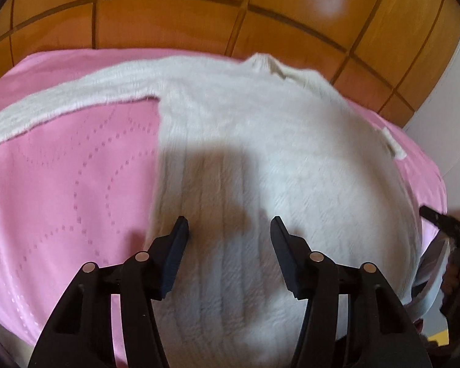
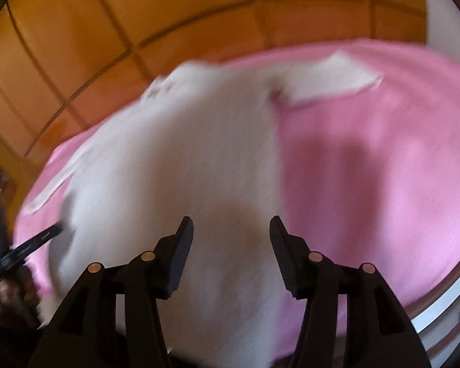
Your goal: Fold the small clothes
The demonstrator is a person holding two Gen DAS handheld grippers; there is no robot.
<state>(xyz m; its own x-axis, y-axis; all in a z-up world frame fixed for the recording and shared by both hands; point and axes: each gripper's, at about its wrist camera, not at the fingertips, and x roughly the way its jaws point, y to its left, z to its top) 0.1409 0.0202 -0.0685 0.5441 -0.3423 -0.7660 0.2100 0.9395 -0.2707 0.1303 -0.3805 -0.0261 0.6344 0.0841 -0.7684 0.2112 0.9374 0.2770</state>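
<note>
In your left wrist view, the pink cover (image 1: 67, 184) fills the left side of the frame, stitched with dotted curves. One sleeve (image 1: 61, 98) of the white sweater (image 1: 260, 159) runs from the left edge up toward the centre, lying flat on the pink. The sweater body takes up the middle and right of the frame, collar (image 1: 266, 64) near the top, hem down at the bottom between your fingers. Your left gripper (image 1: 229, 230) sits at the bottom centre with its jaws wide apart and nothing between them, over the lower part of the sweater. At the right edge you can just catch the tip of your right gripper (image 1: 435, 217) beside the sweater's side. Wooden panels (image 1: 199, 15) curve across the top.

In your right wrist view it's all pretty smeared, so take this loosely. Your left gripper (image 2: 30, 245) shows as a dark tip at the lower left edge, by the sweater's (image 2: 174, 168) side. The sweater fills the centre, collar (image 2: 162, 87) to the upper left, and the other sleeve (image 2: 331, 79) sticks out to the upper right across the pink cover (image 2: 383, 168). Your right gripper (image 2: 231, 230) is at the bottom centre, jaws wide, holding nothing, over the sweater's right edge. Panels (image 2: 107, 30) again along the top.
</note>
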